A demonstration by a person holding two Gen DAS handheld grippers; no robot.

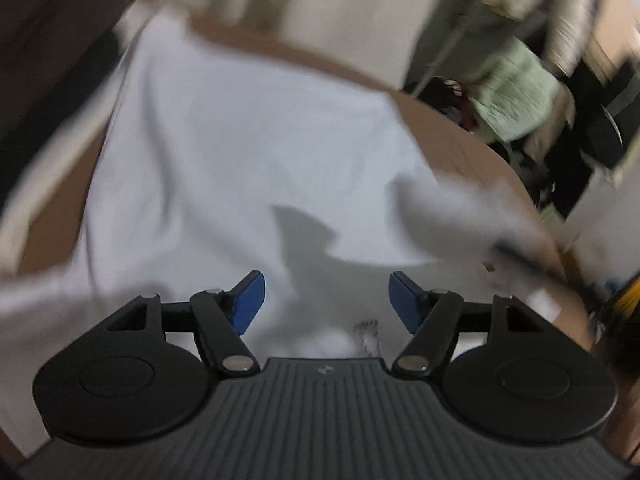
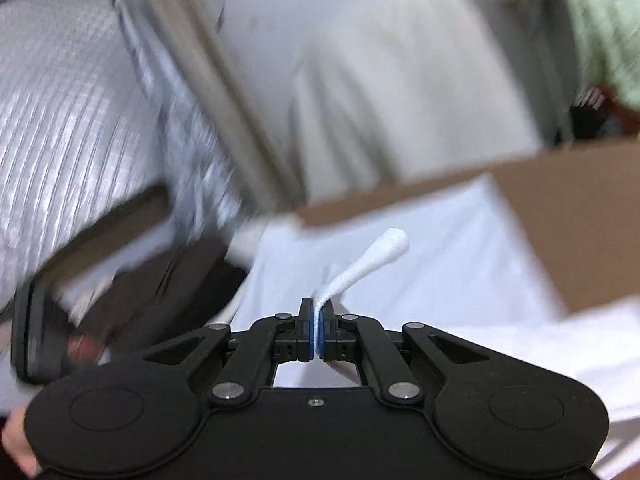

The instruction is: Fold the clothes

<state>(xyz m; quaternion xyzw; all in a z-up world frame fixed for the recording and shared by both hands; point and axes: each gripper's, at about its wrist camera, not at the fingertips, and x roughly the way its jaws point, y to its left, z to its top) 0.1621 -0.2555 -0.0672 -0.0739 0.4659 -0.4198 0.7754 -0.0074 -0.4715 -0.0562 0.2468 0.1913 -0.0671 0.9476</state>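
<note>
A white garment (image 1: 248, 152) lies spread over a brown table (image 1: 460, 136), blurred by motion. My left gripper (image 1: 326, 302) hangs above it, jaws open, with nothing between the blue pads (image 1: 250, 300). In the right wrist view the same white garment (image 2: 420, 248) lies on the brown table (image 2: 580, 216). My right gripper (image 2: 317, 334) is shut on a pinched fold of that cloth, which sticks up past the fingertips as a narrow white twist (image 2: 372, 260).
A pale green cloth (image 1: 516, 92) and dark clutter sit beyond the table's right edge. A beige fabric (image 2: 420, 80) hangs past the far edge. A silvery quilted surface (image 2: 72, 120) fills the left, and a hand (image 2: 20, 440) shows at the lower left.
</note>
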